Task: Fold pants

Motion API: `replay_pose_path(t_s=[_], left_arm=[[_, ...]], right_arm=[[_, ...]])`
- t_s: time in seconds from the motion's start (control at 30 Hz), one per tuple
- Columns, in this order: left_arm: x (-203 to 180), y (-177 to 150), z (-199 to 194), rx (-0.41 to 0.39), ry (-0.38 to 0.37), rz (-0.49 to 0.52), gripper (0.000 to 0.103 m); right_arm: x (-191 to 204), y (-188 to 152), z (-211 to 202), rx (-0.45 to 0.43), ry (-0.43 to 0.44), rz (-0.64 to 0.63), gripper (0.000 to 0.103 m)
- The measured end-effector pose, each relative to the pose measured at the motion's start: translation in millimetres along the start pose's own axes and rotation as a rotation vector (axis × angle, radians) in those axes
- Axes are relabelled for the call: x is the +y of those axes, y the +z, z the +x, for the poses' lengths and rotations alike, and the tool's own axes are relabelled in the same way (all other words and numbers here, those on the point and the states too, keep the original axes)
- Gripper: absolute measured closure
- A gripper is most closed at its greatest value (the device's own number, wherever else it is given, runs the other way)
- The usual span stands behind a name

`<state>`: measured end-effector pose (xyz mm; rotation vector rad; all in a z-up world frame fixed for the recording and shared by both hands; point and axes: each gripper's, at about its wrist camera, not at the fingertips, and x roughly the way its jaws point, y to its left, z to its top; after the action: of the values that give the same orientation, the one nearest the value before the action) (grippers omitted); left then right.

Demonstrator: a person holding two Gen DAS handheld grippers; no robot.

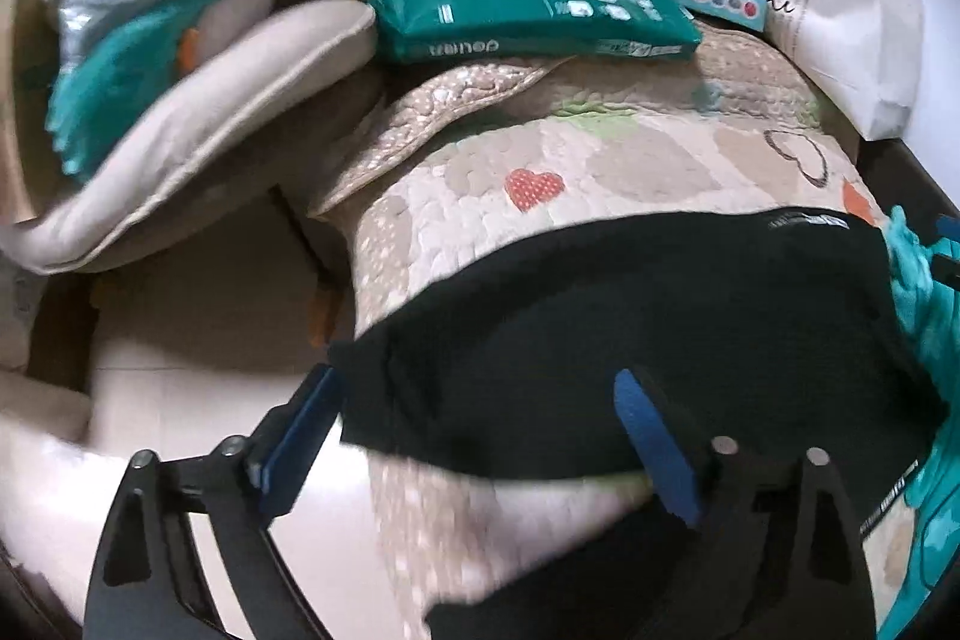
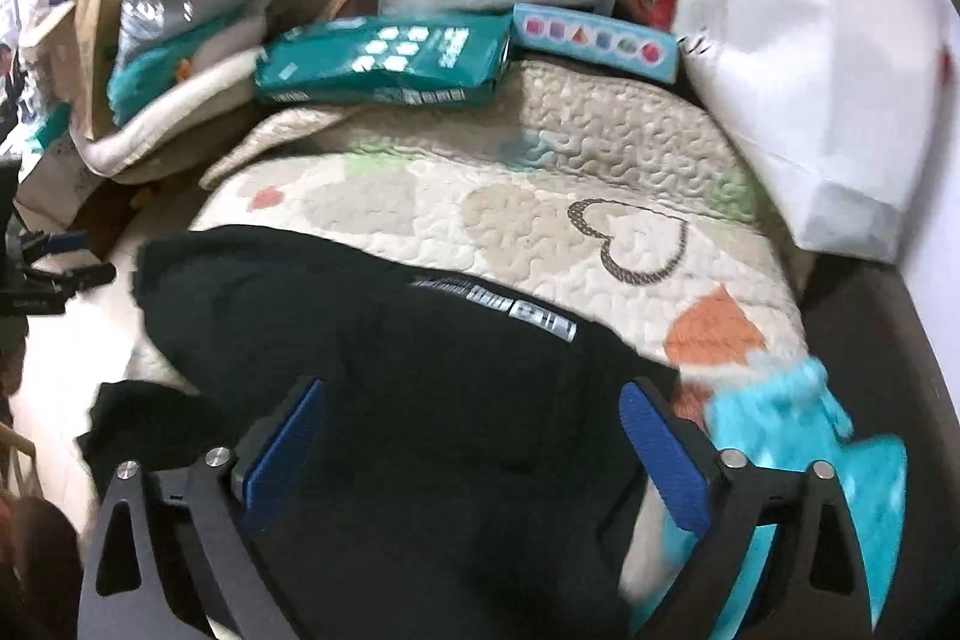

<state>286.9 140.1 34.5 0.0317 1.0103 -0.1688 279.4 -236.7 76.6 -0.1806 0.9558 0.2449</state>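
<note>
Both tongs [image 1: 480,436] [image 2: 474,451] wide over pants [image 2: 360,340]

Left gripper [image 1: 480,436]: tilted steeply down, fingers [image 1: 657,445] spread wide apart, blue pads facing each other. Nothing pinched btwn them; both pads look clear of any contact, tho the frame is blurred. Black linkage arms splay outward at the bottom of the left wrist view.

Right gripper [image 2: 474,445]: also pitched steeply down, fingers [image 2: 663,451] set wide, blue pads w/ an open gap btwn, nothing clamped. Linkage arms fan out symmetrically below.

Left gripper also shows at the left edge of the right wrist view, small and dark, detail unclear.
</note>
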Motion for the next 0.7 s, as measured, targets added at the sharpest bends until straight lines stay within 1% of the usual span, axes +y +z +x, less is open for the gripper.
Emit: replay_pose_path(t_s=[0.07, 0.1, 0.13, 0.27, 0.33, 0.43, 0.47, 0.5, 0.53, 0.57, 0.6, 0.63, 0.67, 0.7], left_arm=[[3, 15, 26, 0.022, -0.027, 0.014, 0.012], [4, 19, 34, 0.03, -0.036, 0.017, 0.012], [5, 25, 44, 0.038, -0.045, 0.019, 0.012], [5, 45, 80, 0.056, -0.053, 0.046, 0.012], [3, 52, 99, 0.089, -0.078, 0.067, 0.012], [-5, 54, 125, 0.145, -0.073, 0.131, 0.012], [-7, 54, 128, 0.141, -0.077, 0.143, 0.008], [-8, 55, 129, 0.127, -0.077, 0.146, 0.006], [-8, 56, 129, 0.129, -0.082, 0.144, 0.006], [-6, 56, 131, 0.136, -0.096, 0.129, 0.006], [-5, 54, 131, 0.136, -0.103, 0.113, 0.006], [-5, 53, 131, 0.133, -0.105, 0.102, 0.009], [-5, 51, 128, 0.126, -0.111, 0.103, 0.018], [-6, 50, 123, 0.119, -0.121, 0.105, 0.026]], right_arm=[[-5, 13, 32, 0.046, 0.02, -0.011, 0.012], [-7, 16, 40, 0.057, 0.028, -0.01, 0.016], [-9, 22, 54, 0.072, 0.037, -0.014, 0.017], [-10, 36, 85, 0.088, 0.069, -0.039, 0.018], [-11, 43, 98, 0.1, 0.087, -0.049, 0.018], [-11, 49, 123, 0.148, 0.119, -0.077, 0.018], [-10, 49, 130, 0.167, 0.127, -0.086, 0.018], [-8, 49, 136, 0.185, 0.133, -0.096, 0.018], [-6, 47, 143, 0.204, 0.135, -0.107, 0.018], [-2, 45, 149, 0.22, 0.14, -0.122, 0.021], [0, 43, 152, 0.23, 0.161, -0.122, 0.037], [3, 40, 152, 0.23, 0.193, -0.11, 0.054], [4, 39, 151, 0.217, 0.188, -0.11, 0.057], [5, 38, 149, 0.212, 0.187, -0.105, 0.076]])
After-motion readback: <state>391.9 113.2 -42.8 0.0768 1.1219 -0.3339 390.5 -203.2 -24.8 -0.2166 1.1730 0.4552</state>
